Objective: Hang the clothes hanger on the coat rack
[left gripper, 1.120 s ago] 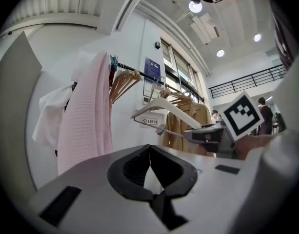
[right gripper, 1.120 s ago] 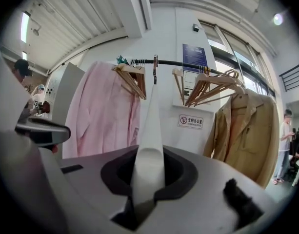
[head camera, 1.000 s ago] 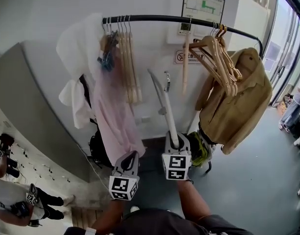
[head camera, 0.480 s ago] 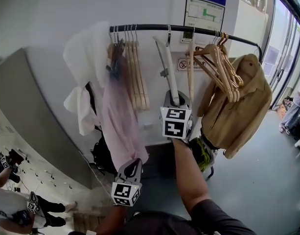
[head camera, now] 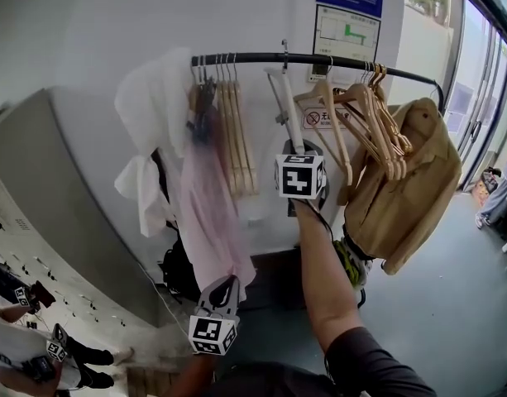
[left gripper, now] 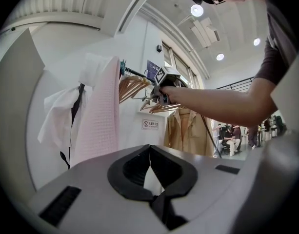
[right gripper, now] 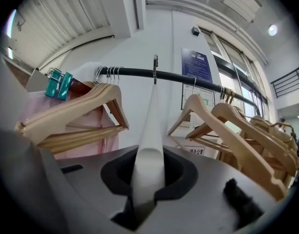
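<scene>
My right gripper (right gripper: pixel 148 179) is clenched on the white hanger (right gripper: pixel 151 126), whose hook meets the black rail (right gripper: pixel 125 72) in the gap between the wooden hangers (right gripper: pixel 76 116) by the pink garment (head camera: pixel 208 222) and the crowded hangers (head camera: pixel 370 114) beside the tan coat (head camera: pixel 406 180). My left gripper (left gripper: pixel 150 172) hangs low, closed on nothing.

Head view + both gripper views face coat rack (head camera: pixel 319 59); rt one nearest.
</scene>
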### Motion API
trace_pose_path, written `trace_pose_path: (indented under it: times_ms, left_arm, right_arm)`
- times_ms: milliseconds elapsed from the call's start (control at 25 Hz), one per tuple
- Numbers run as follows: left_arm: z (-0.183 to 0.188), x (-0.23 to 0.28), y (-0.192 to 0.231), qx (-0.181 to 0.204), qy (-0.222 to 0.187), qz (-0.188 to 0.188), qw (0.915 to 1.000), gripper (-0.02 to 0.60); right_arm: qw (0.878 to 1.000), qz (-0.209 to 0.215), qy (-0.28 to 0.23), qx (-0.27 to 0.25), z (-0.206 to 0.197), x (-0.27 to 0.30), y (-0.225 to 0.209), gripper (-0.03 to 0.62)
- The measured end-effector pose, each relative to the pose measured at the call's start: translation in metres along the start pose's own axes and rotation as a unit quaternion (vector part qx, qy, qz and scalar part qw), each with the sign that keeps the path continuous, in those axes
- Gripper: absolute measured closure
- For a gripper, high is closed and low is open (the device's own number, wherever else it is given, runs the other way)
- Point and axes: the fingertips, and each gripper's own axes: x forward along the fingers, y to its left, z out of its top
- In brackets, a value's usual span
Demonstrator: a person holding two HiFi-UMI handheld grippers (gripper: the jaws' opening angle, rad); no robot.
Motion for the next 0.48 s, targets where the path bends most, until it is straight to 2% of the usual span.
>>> trace_pose_path:
  times_ms: [320, 480]
  left_arm:
    - [-0.007, -0.001, 0.000, 0.001, 0.009, 0.007, 0.9999, 0.571]
    - [-0.008, 0.002, -0.003, 0.002, 0.010, 0.007, 0.9999, 0.571]
  right_arm:
    - [0.999, 0.015, 0.030, -0.003, -0.025, 0.015, 0.000, 0.536]
    - [0.999, 0.019, 0.029, 0.009, -0.031, 0.015, 0.002, 0.536]
